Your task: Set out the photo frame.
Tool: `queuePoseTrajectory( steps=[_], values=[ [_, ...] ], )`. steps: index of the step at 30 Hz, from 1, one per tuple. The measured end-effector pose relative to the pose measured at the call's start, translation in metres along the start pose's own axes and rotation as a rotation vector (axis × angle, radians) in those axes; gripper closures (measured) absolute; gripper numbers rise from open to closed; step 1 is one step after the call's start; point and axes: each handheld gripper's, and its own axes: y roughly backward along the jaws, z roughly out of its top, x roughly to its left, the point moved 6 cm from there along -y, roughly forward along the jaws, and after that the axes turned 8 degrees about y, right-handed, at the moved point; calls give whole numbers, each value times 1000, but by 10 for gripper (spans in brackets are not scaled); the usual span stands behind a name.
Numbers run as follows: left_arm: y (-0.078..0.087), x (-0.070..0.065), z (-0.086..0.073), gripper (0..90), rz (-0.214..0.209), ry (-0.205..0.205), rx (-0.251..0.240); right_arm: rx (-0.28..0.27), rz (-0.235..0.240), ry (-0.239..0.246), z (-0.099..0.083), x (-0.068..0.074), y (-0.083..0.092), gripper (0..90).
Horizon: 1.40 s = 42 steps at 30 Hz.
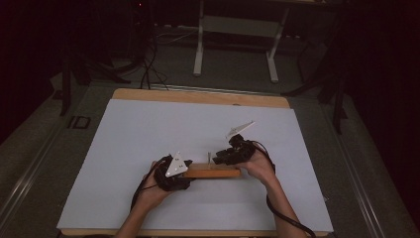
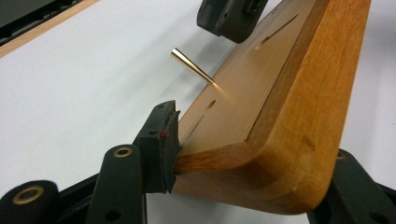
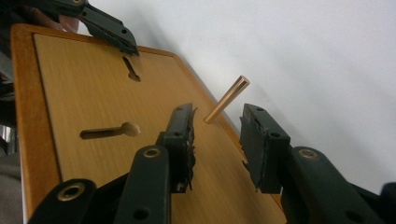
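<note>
Left tool (image 2: 243, 172) clamping wooden board (image 2: 261, 107), right tool (image 3: 217, 144) straddling brass pin (image 3: 227, 99)

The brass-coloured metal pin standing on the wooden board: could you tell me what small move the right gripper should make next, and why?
Probably close the right gripper on the brass-coloured metal pin. Its black fingers are open either side of the pin's base without touching it, while the left gripper is clamped on the end of the flat slotted wooden board, which should steady it.

Count: 1 wooden board (image 1: 214, 172), 1 brass pin (image 3: 227, 99) standing in it, 2 keyhole slots (image 3: 110, 131) visible in board face, 2 grippers, 1 white table mat (image 1: 148, 139).
</note>
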Motion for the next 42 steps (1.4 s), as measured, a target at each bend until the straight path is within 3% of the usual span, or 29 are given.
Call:
queuePoseTrajectory(
  steps=[9, 18, 25, 31, 42],
  values=[
    [0, 0, 0, 495, -1, 1, 1, -13, -19, 8, -2, 2, 10, 640],
    [0, 1, 0, 495, -10, 18, -4, -23, -47, -15, -17, -5, 21, 639],
    [0, 2, 1, 496, -14, 23, -5, -46, -81, -26, -25, -8, 34, 636],
    [0, 2, 1, 496, -18, 30, -6, -21, -143, 6, -31, -6, 40, 630],
    [0, 3, 1, 496, -19, 30, -7, -76, -179, -3, -43, -6, 53, 637]
  ],
)
